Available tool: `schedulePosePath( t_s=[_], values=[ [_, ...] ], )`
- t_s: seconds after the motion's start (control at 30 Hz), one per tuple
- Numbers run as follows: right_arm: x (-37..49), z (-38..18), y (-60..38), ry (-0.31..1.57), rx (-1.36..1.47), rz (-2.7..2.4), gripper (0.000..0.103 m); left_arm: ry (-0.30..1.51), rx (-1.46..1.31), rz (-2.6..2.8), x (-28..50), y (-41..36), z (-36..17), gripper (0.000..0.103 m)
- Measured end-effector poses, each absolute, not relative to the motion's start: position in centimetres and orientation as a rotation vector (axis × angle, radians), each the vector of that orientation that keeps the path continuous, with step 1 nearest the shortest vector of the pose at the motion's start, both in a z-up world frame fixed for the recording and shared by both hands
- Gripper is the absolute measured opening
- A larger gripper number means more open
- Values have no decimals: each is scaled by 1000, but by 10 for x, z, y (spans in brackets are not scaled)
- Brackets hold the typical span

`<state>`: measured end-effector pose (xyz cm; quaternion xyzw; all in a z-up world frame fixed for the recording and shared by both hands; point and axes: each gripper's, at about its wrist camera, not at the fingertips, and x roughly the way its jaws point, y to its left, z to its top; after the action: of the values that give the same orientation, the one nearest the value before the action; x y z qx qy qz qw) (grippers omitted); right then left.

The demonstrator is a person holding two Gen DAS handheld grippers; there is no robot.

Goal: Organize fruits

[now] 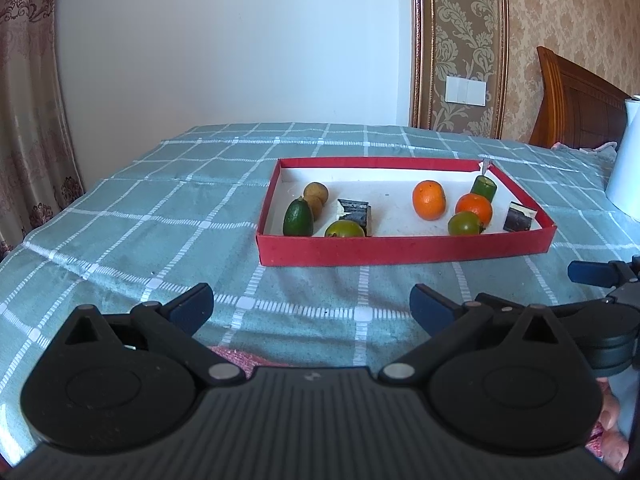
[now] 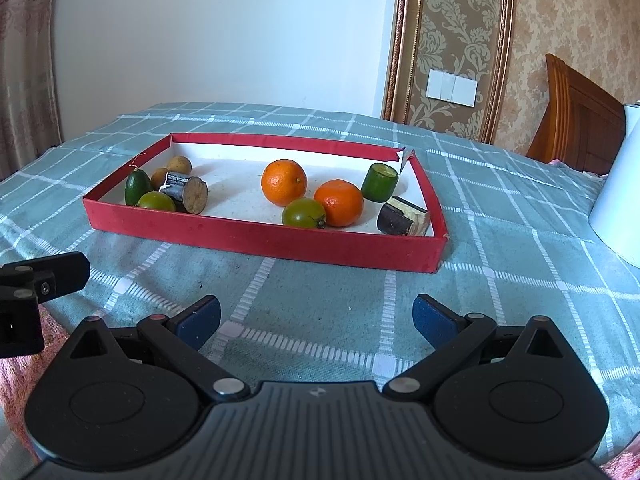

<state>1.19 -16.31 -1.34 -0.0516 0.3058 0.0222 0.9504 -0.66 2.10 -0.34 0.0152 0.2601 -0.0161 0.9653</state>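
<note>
A red tray (image 1: 400, 250) (image 2: 260, 236) lies on the bed. On its left side lie a small green avocado (image 1: 298, 218) (image 2: 133, 187), two brown longans (image 1: 315, 192) (image 2: 179, 165), a green round fruit (image 1: 345, 229) (image 2: 157, 201) and a dark sugarcane piece (image 1: 355, 212) (image 2: 187, 192). On its right side lie two oranges (image 1: 429, 200) (image 2: 284, 182), a green round fruit (image 1: 465, 224) (image 2: 304, 213), a green cut piece (image 1: 483, 188) (image 2: 379, 182) and a dark sugarcane piece (image 1: 519, 218) (image 2: 402, 217). My left gripper (image 1: 312, 306) and right gripper (image 2: 316, 318) are open and empty, short of the tray.
The bed has a teal checked cover (image 1: 160, 216). A white cylinder (image 1: 626, 160) (image 2: 618, 196) stands right of the tray. A wooden headboard (image 1: 576, 108) is at the far right. Part of the right gripper shows in the left view (image 1: 600, 274).
</note>
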Motion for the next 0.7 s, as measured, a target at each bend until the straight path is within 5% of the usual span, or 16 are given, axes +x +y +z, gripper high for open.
schedulePosePath(
  t_s=[0.7],
  values=[
    [20,-21,-159,651,-107,54,103,433,79,-51,-9,11,5,103]
  ],
)
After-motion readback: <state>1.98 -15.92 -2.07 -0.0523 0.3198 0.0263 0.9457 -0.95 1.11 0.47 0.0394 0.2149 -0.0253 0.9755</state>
